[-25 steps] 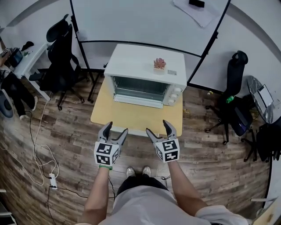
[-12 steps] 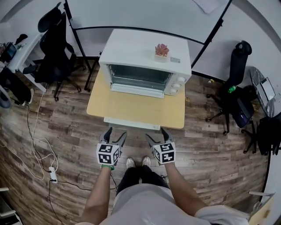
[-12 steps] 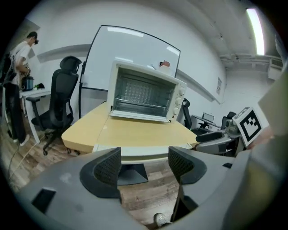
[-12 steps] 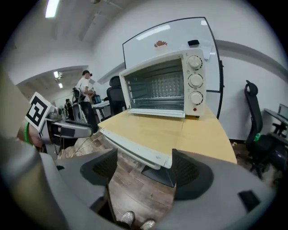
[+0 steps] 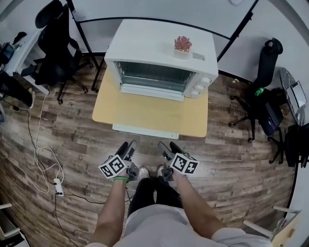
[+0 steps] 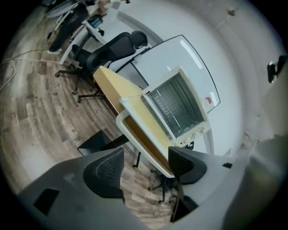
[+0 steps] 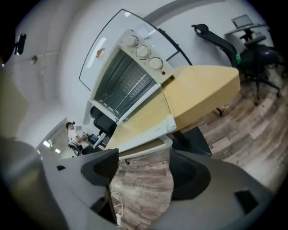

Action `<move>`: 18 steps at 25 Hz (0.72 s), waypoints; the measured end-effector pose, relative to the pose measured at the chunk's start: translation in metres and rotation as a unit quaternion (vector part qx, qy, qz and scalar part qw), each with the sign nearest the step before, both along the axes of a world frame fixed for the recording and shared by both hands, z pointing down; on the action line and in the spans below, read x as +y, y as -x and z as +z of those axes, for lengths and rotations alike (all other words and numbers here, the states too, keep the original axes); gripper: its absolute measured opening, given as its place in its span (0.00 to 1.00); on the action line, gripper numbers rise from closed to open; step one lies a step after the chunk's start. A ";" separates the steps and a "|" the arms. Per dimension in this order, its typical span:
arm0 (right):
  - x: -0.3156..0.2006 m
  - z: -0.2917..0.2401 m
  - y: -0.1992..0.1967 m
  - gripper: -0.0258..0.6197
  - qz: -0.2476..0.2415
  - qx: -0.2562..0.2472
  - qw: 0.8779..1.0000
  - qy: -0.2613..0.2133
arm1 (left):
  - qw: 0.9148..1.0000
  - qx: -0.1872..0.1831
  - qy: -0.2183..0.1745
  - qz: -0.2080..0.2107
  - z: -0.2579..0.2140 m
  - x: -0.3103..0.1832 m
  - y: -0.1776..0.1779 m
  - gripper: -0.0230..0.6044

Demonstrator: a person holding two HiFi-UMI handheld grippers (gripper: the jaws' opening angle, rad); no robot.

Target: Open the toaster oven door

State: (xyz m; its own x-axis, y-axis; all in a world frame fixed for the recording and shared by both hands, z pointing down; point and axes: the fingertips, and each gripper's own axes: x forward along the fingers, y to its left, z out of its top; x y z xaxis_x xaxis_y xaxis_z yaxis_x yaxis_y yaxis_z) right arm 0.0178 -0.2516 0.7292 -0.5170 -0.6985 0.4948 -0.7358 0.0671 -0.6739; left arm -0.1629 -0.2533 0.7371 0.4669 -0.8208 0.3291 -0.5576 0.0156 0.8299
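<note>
Toaster oven (image 5: 161, 62): white, at 12 o'clock in the head view, seated on the far half of a tan table (image 5: 149, 116); well apart from both grippers.
Door (image 5: 153, 76): glass panel standing upright against the oven front, wire rack showing through it; looks closed, touched by neither tool.
Knobs (image 5: 199, 87): three in a row at the 3 o'clock end of the oven front.
Plant (image 5: 182, 45): small, pink, potted, on the oven roof toward 1 o'clock.
Left gripper (image 5: 128, 144): low at 6 o'clock, over the wood floor (image 5: 63, 140) short of the table's near edge; jaws spread wide, nothing between them, pointed up at the table and oven from below.
Right gripper (image 5: 167, 146): just beside the left one, at the same height; jaws likewise parted and empty, only floor and table edge seen through the gap.
Shoes (image 5: 144, 172): just behind the two tools.
Surroundings: black office chairs at 10 o'clock (image 5: 55, 46) and 2 o'clock (image 5: 265, 72); whiteboard (image 5: 154, 8) behind the oven; white cable (image 5: 41, 144) on the floor at 8 o'clock.
</note>
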 end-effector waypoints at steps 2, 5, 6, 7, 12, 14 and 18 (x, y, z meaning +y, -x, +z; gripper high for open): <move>-0.003 0.009 0.003 0.56 0.019 -0.031 0.999 0.013 | 0.999 0.036 0.010 -0.025 0.010 -0.003 0.002 0.52; -0.008 0.022 0.003 0.54 0.048 -0.069 0.996 0.030 | 0.996 0.075 0.020 -0.053 0.025 -0.010 0.002 0.51; -0.009 0.027 0.003 0.53 0.059 -0.083 0.994 0.035 | 0.994 0.085 0.022 -0.060 0.029 -0.012 0.002 0.49; -0.011 0.032 0.002 0.53 0.072 -0.097 0.992 0.040 | 0.993 0.093 0.025 -0.064 0.034 -0.014 0.002 0.46; -0.025 0.047 -0.001 0.51 0.117 -0.145 0.981 0.045 | 0.989 0.126 0.029 -0.073 0.048 -0.030 -0.001 0.43; -0.026 0.050 -0.001 0.50 0.131 -0.162 0.977 0.045 | 0.987 0.139 0.023 -0.083 0.048 -0.037 0.000 0.43; -0.028 0.052 -0.004 0.45 0.150 -0.190 0.970 0.040 | 0.985 0.148 0.016 -0.088 0.049 -0.044 0.002 0.41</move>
State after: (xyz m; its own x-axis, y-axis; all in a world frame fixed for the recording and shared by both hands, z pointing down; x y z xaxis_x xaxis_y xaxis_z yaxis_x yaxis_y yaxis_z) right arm 0.0215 -0.2797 0.7816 -0.4526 -0.8125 0.3674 -0.4126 -0.1744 -0.8940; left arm -0.1651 -0.2973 0.7860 0.3969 -0.8891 0.2279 -0.2782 0.1201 0.9530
